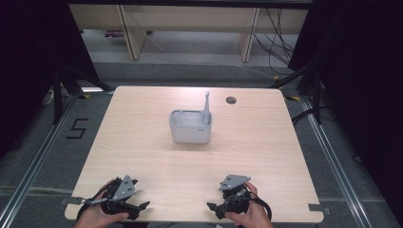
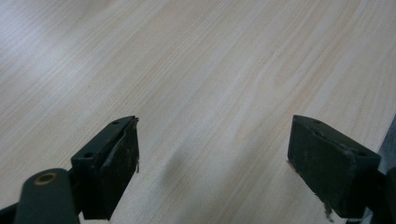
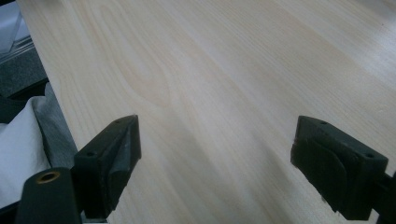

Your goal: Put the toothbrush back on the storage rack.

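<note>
Near the middle of the wooden table (image 1: 142,142), slightly toward the far edge: a pale grey rectangular bin (image 1: 190,127) with rounded corners and matte plastic walls, standing upright and open at the top. Against its far right corner, a slim grey brush-like handle (image 1: 206,107), upright, its tip well above the rim; lower end hidden inside.

Along the near edge, well apart from the bin: left gripper (image 1: 138,209) held in a hand at the left corner, right gripper (image 1: 214,207) held in a hand right of centre, each topped by a grey three-cornered plate. Broad bare wood between grippers and bin — open on both flanks as well. Small dark round hole (image 1: 231,100) in the tabletop near the far edge, right of the handle.

From the left gripper view: black jaws spread wide, nothing between them, only light wood grain below; pads (image 2: 119,163) worn and scuffed. From the right gripper view: jaws likewise wide apart and empty, blocky black fingers (image 3: 112,163) above smooth pale laminate — table edge and grey floor at the left.
</note>
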Demonstrator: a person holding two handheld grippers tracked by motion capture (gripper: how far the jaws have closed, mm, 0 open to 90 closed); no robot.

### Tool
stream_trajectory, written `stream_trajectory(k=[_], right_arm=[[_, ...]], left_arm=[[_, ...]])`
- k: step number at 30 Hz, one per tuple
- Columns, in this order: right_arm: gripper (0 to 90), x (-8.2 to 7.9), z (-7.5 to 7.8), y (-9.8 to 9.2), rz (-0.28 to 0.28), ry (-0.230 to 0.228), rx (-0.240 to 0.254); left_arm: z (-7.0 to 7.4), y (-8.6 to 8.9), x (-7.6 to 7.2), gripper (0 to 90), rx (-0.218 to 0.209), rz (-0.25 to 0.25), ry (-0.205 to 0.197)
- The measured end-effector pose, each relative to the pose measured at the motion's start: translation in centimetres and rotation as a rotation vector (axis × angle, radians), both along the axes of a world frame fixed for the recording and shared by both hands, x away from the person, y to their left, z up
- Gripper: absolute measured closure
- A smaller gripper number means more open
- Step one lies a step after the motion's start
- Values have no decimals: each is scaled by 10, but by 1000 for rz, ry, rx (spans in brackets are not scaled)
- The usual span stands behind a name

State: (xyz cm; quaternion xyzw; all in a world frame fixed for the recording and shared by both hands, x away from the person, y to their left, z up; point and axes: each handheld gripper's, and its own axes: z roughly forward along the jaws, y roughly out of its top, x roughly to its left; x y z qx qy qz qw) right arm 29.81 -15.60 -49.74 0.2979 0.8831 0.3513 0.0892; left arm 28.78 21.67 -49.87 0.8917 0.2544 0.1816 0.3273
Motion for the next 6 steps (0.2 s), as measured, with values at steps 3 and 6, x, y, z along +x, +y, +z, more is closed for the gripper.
stream_trajectory(k=[3,6], right_arm=[[165,0,0,1,-6,7,2],[165,0,0,1,-8,10,-1]], left_arm=[[0,0,0,163,0,0,0],[0,0,0,163,-2,2,0]])
